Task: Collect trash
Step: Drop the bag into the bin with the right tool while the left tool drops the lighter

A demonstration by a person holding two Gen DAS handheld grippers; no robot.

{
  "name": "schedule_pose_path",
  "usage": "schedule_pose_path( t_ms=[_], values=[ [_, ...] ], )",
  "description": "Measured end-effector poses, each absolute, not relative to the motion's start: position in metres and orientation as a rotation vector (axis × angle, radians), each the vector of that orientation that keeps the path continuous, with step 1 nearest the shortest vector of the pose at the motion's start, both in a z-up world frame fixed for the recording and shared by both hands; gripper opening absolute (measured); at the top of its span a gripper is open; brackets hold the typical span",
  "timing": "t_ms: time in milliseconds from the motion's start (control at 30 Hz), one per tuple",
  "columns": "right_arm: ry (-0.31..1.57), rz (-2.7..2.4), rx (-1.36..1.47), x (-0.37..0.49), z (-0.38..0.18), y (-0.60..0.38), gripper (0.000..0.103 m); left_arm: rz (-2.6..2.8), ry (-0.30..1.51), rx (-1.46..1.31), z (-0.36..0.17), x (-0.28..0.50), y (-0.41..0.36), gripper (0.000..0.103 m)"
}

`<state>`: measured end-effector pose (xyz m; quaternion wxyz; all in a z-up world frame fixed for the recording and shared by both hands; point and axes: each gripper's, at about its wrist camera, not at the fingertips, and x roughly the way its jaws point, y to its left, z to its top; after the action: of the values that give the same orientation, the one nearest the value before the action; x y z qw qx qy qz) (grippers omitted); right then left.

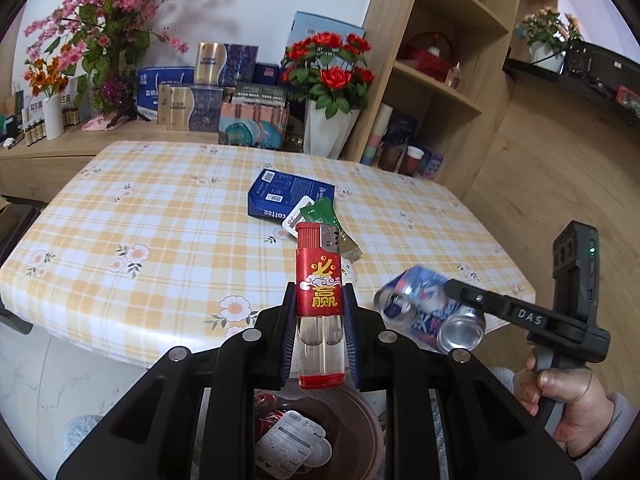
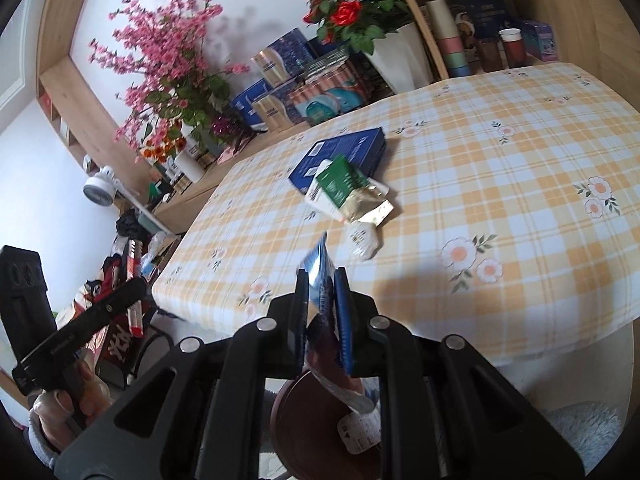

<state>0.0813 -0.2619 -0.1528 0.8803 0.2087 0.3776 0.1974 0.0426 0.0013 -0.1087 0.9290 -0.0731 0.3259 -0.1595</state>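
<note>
A red lighter [image 1: 319, 264] with a clear lower body stands upright between the fingers of my left gripper [image 1: 320, 300], which is shut on it. Directly below it is a brown round bin [image 1: 370, 420] holding wrappers and a red can. My right gripper [image 2: 321, 280] is shut on a crushed blue and silver can [image 2: 318, 256], held above the same bin [image 2: 286, 400] beside the table's front edge. On the checked tablecloth [image 1: 160, 220] lie a blue coffee box [image 1: 280, 196], a green sachet [image 2: 340, 184], a gold packet [image 2: 370, 208] and a crumpled white scrap [image 2: 364, 242].
Behind the table a low wooden ledge carries boxes [image 1: 200, 100], a red rose vase [image 1: 328, 120] and pink blossoms [image 1: 108, 20]. Wooden shelving [image 1: 440, 80] with cups stands at the right. A person's hand [image 1: 568, 404] grips the right tool. Clutter lies on the floor left of the table [image 2: 128, 280].
</note>
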Motion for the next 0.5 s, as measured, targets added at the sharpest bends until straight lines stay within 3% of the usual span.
schedule_pose_path(
  t_ms=[500],
  values=[
    [0.919,0.505,0.351,0.056,-0.171,-0.215,0.016,-0.3,0.651,-0.198,-0.111,0.013,0.03,0.021]
  ],
)
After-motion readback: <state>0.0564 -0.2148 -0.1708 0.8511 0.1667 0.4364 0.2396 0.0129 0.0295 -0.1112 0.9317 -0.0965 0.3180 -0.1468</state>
